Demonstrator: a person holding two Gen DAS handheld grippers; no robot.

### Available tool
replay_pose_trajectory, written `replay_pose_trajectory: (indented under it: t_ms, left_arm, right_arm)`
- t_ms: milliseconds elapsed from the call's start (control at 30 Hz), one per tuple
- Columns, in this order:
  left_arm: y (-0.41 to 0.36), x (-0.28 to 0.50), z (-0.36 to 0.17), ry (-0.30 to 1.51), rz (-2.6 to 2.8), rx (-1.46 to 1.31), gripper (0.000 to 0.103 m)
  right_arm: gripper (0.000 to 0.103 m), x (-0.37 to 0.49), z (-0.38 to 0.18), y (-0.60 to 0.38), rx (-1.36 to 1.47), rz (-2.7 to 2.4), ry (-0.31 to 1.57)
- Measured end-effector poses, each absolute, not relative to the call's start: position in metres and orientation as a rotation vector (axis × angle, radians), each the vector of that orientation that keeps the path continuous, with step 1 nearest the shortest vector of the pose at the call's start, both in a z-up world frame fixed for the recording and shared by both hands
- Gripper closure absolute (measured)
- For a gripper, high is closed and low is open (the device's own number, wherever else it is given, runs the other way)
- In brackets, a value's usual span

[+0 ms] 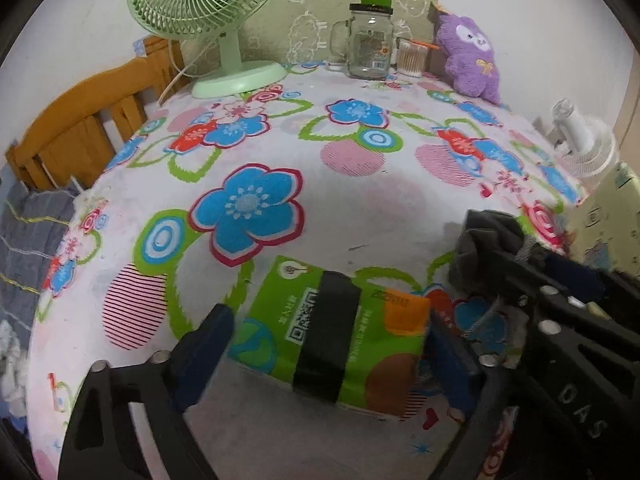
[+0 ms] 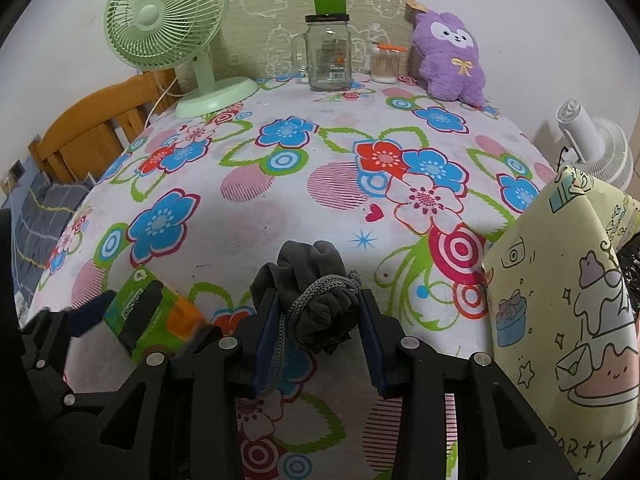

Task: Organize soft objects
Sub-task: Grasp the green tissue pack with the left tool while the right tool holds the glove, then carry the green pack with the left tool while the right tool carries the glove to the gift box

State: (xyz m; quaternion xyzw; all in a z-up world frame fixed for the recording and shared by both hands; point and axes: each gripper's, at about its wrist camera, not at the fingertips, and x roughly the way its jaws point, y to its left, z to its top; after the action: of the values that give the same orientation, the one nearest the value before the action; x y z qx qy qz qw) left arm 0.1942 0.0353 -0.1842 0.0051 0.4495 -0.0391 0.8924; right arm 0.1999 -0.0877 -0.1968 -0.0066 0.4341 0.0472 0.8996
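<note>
A green tissue pack with a black tape band lies on the flowered tablecloth. My left gripper is open and straddles it: the right finger is at the pack's edge and the left finger stands a little off it. My right gripper is shut on a grey cloth bundle tied with a grey cord, held just above the cloth. That bundle also shows at the right of the left wrist view. A purple plush toy sits at the table's far right.
A yellow-green patterned paper bag stands at the right edge. At the back are a green desk fan, a glass jar and a tub of cotton swabs. A white fan and a wooden chair flank the table.
</note>
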Motion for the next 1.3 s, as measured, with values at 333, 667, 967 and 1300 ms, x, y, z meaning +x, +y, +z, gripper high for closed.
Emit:
replay_pose_trajectory:
  t_ms: [333, 667, 967, 1300]
  left_arm:
    - [0.03, 0.185, -0.177, 0.903, -0.129, 0.02, 0.026]
    - [0.023, 0.173, -0.163, 0.867, -0.127, 0.036, 0.026]
    - [0.015, 0.158, -0.144, 0.824, -0.125, 0.041, 0.026]
    - [0.004, 0.142, -0.119, 0.773, -0.124, 0.048, 0.026]
  right_arm:
    - [0.061, 0.196, -0.196, -0.084, -0.012, 0.117, 0.904]
    - [0.061, 0.183, -0.184, -0.087, -0.007, 0.124, 0.875]
    - [0.061, 0.17, -0.165, -0.093, -0.01, 0.123, 0.836]
    - [0.061, 0.152, -0.139, -0.103, -0.012, 0.124, 0.779]
